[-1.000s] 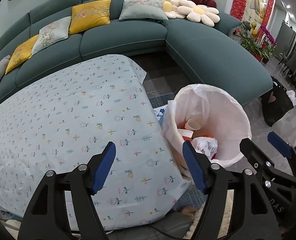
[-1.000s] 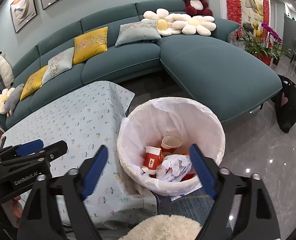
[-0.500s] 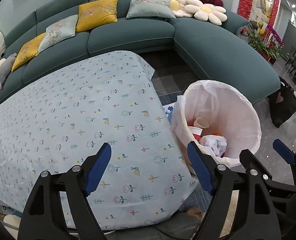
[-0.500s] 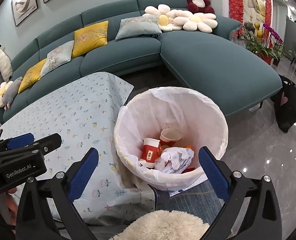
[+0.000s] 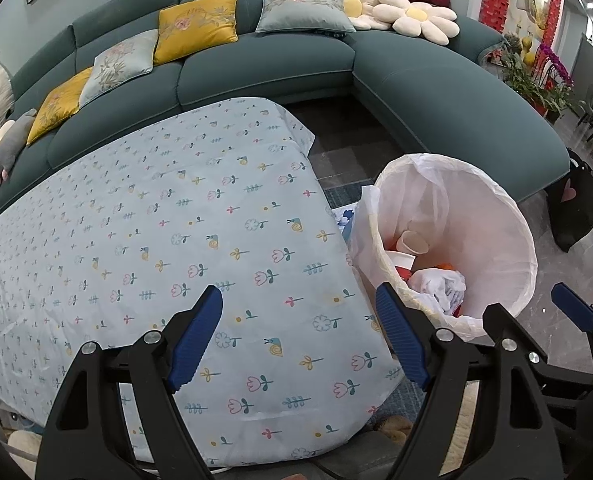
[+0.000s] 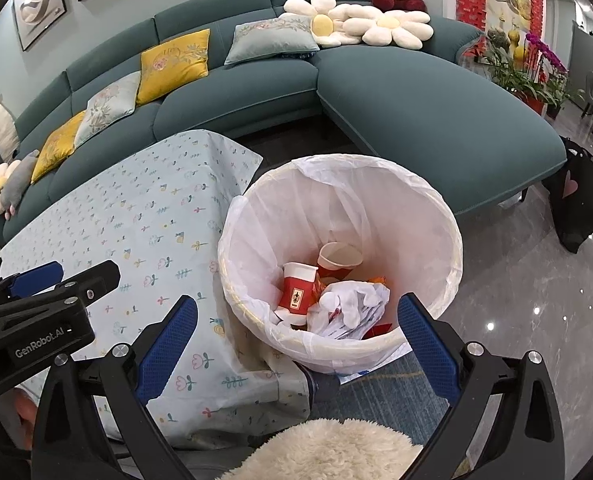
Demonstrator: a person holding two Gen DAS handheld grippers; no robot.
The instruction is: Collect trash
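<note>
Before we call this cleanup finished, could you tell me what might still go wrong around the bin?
1. The bin stands tight against the tablecloth edge; a nudge from the open right gripper above its near rim might tip it.
2. The crumpled white paper lies loosely atop the red cups; it could spill out if the bin tips.
3. The liner bunches loosely at the rim and could snag a finger.

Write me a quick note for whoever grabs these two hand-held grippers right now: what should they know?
Left gripper: open, empty, over the flower-print tablecloth.
Right gripper: open wide, empty, above the round white-lined trash bin.
In the bin: a red paper cup, a second paper cup on its side, crumpled white paper.
Done: that trash is binned.
Left: no trash shows on the cloth; check elsewhere.
</note>
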